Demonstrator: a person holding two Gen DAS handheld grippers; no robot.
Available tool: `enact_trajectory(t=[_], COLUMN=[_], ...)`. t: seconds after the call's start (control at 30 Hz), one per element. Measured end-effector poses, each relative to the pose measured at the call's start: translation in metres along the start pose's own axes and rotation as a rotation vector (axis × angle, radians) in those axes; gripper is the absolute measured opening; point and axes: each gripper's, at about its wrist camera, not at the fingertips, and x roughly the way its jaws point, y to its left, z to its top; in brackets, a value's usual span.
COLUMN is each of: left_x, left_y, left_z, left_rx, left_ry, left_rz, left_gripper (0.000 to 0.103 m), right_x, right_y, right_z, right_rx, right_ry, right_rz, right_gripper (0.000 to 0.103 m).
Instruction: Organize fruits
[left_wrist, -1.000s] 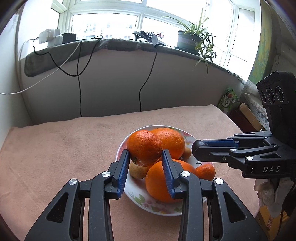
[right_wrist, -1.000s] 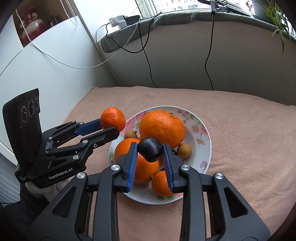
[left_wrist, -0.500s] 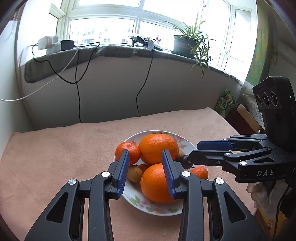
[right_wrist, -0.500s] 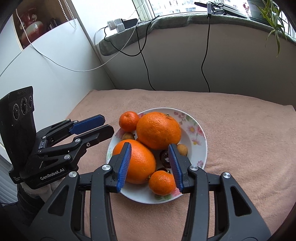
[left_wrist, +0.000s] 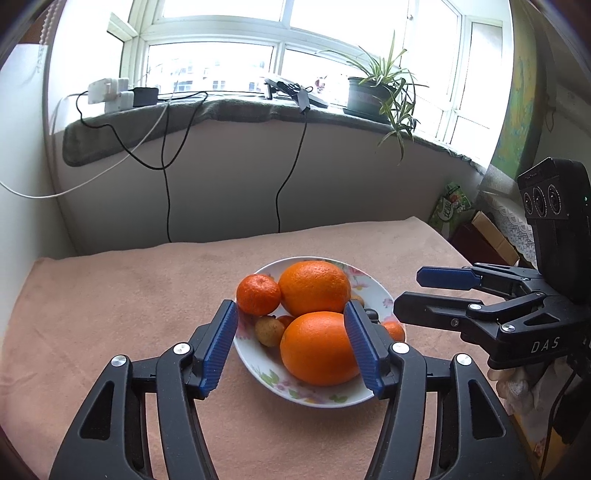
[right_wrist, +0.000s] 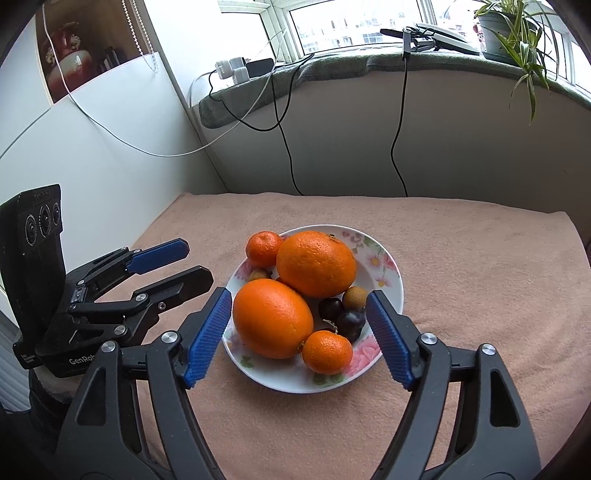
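1. The left gripper (left_wrist: 291, 341) has just spread its blue pads; nothing is gripped.
2. The right gripper (right_wrist: 297, 334) has likewise just opened, empty.
3. Ahead of both, the round floral china plate (right_wrist: 391, 273) holds the fruit.
4. The nearer large oval orange (right_wrist: 272, 318) lies with its long axis slanting across the plate.

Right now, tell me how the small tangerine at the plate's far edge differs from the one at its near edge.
The far tangerine sits beside the upper big orange on the rim of the plate; the near tangerine sits against the lower big orange and the dark plums. The far one looks slightly redder. Both are small, round, orange and lie free.
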Motion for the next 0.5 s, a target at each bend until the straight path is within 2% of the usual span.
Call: enact_trajectory(t=[0.03,0.2,0.4,0.5], left_x=[-0.001,-0.011,-0.027,-0.034], left_y=[0.000,-0.002,-0.008,-0.011], left_z=[-0.001,-0.007,-0.014,-0.018], left_rx=[-0.003,-0.036,-0.059,-0.071], left_ry=[0.001,-0.011,-0.035,-0.045], left_rz=[0.007,0.043,0.070,0.094], left_gripper=[0.069,0.079,0.080,0.080], right_x=[-0.003,-0.016,-0.030,-0.039], right_y=[0.001,0.007,0.011,0.012], right_z=[-0.001,-0.008,-0.019,-0.024], right_rx=[-0.005,-0.025,-0.033,-0.033], right_ry=[-0.009,-0.057,-0.100,-0.135], right_rz=[-0.008,-0.048,-0.120,-0.160], right_gripper=[0.082,0.088,0.090,0.099])
